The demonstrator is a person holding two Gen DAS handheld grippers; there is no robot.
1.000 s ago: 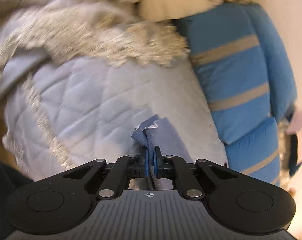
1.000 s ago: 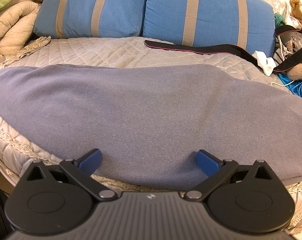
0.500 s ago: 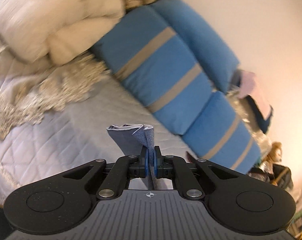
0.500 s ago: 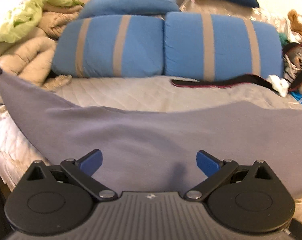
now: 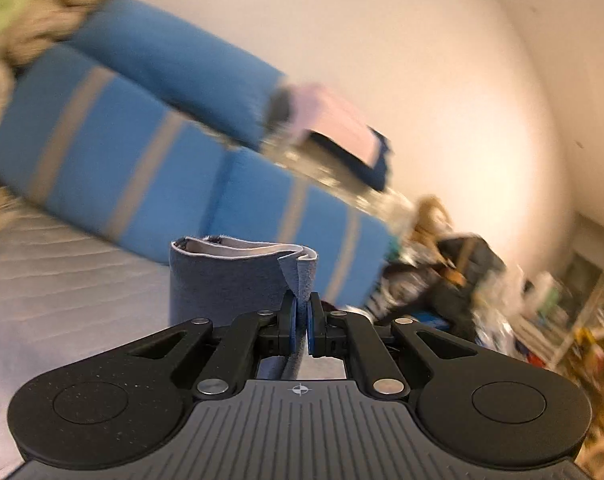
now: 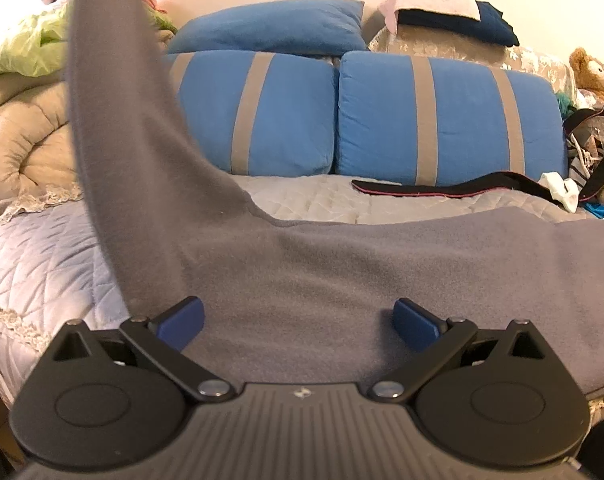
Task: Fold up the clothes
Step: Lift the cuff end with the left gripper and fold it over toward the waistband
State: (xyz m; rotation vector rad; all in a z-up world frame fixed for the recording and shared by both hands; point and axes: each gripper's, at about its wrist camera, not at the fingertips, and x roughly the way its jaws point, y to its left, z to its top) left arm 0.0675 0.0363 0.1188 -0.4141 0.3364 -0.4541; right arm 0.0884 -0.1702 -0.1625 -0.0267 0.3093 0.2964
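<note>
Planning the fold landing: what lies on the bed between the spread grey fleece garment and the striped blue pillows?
In the right wrist view, bare quilted bedspread, plus a long black strap with red edging lying before the right-hand striped blue pillow, beyond the grey fleece garment.

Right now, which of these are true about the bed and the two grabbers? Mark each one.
1. The left gripper is clamped on the grey garment. True.
2. The right gripper is clamped on it too. False: its jaws stand wide open.
3. A teddy bear sits beside the striped blue pillows. True.
4. The garment lies entirely flat. False: one end is lifted high.
</note>
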